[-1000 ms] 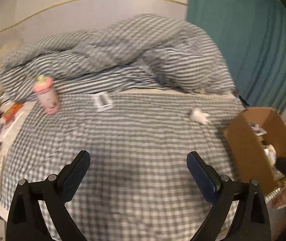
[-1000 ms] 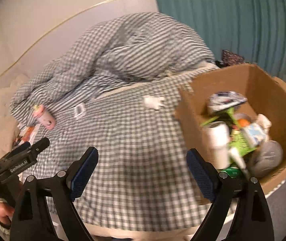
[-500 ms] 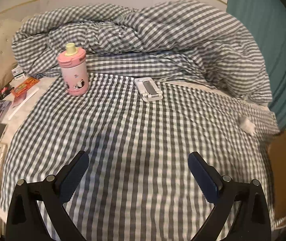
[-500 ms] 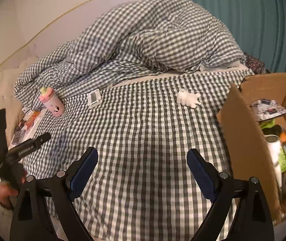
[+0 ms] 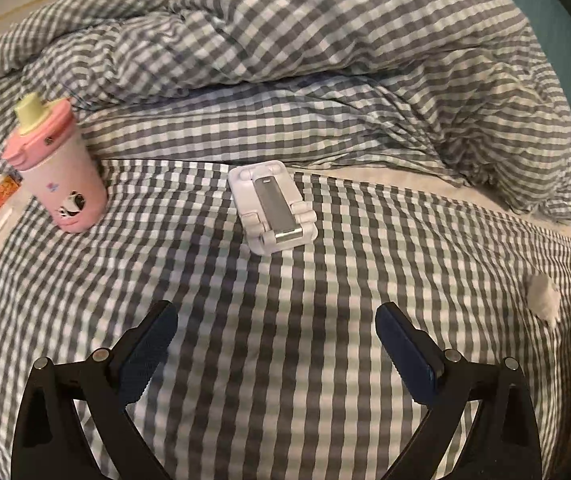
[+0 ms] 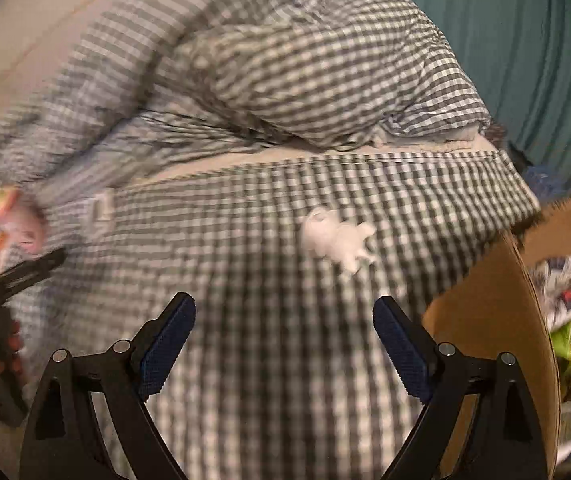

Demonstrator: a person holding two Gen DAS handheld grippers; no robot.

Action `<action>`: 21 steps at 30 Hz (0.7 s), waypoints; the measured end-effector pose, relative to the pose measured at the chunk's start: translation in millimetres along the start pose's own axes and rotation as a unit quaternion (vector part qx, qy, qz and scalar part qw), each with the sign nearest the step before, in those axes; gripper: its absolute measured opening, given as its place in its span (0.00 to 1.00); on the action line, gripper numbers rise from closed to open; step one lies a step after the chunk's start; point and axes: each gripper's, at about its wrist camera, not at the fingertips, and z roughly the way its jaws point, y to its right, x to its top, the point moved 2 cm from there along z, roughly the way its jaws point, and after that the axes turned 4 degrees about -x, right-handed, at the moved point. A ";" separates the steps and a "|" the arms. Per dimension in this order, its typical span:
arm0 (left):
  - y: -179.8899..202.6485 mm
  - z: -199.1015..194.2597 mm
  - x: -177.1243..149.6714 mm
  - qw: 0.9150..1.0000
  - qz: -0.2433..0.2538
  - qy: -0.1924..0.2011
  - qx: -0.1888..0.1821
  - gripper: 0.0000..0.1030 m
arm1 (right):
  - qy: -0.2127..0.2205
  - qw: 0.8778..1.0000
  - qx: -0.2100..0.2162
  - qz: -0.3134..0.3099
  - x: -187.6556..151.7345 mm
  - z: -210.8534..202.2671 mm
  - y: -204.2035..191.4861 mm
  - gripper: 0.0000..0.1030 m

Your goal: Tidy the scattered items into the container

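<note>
Dim, warm indoor light. Fairly sharp through the left wrist view; heavily motion-smeared through the right, worst at the left edge. Strong fisheye bending, black vignette in the corners. Soft shadows on the bedspread (image 5: 285, 360).

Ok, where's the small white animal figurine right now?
In the right wrist view, the small white animal figurine lies on the checked bedsheet, just ahead of the open right gripper, left of the cardboard box.

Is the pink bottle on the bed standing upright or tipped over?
Upright: the pink bottle stands on its base on the checked bedsheet, its pale green cap on top.
</note>
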 end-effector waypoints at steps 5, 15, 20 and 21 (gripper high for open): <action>-0.6 17.9 5.3 1.000 0.006 -0.008 0.006 0.99 | -0.022 0.999 -0.043 0.014 22.4 58.6 9.7 0.88; -15.7 34.8 13.7 1.000 -0.004 -0.009 0.015 0.99 | -0.052 0.991 -0.094 0.074 30.6 141.5 25.0 0.87; -15.1 46.8 20.0 1.000 0.001 -0.008 0.025 0.99 | -0.036 0.991 -0.087 0.100 21.7 146.0 33.5 0.54; -12.9 50.5 22.3 1.000 0.002 -0.009 0.025 0.99 | -0.030 0.991 -0.081 0.102 21.7 142.9 34.6 0.41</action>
